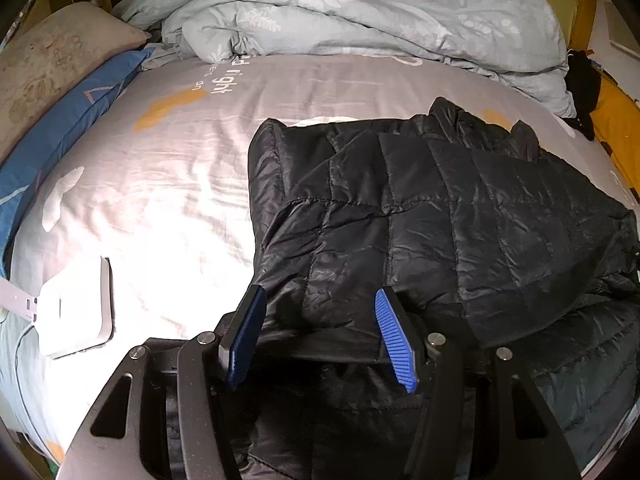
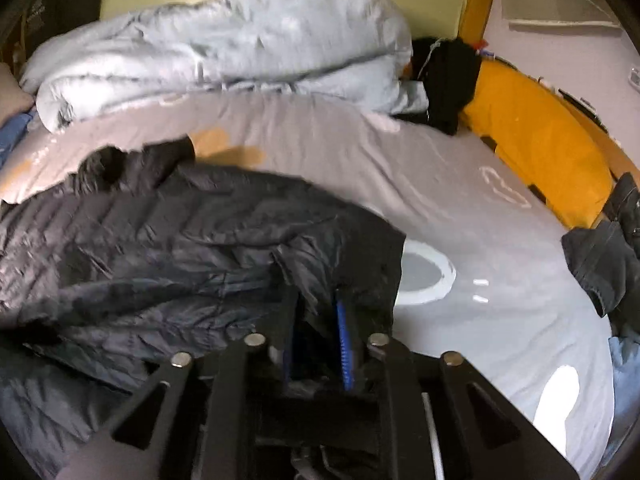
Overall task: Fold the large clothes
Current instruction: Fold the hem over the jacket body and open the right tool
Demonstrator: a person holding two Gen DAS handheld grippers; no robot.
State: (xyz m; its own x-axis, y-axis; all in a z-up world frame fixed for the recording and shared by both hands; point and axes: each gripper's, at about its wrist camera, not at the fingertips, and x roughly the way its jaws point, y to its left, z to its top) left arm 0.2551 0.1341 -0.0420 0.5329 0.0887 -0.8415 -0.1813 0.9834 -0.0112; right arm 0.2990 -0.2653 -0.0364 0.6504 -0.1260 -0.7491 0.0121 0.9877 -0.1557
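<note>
One white box [image 1: 76,312] shows beside left claw [image 1: 320,320] only.

The jacket [image 1: 420,216] was black, quilted in stitched squares. The bed sheet [image 1: 168,184] was pale grey with orange and white shapes and white lettering. The duvet [image 1: 360,12] was light blue-grey with a white leaf print. The fingers [image 1: 394,344] carried ribbed blue pads. A yellow cushion [image 2: 536,136] lay along the bed's edge.

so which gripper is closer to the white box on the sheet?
Left. The left gripper sits at the black puffer jacket's near edge, with the white box just to its left. The right gripper holds jacket fabric; its view doesn't show the box.
</note>
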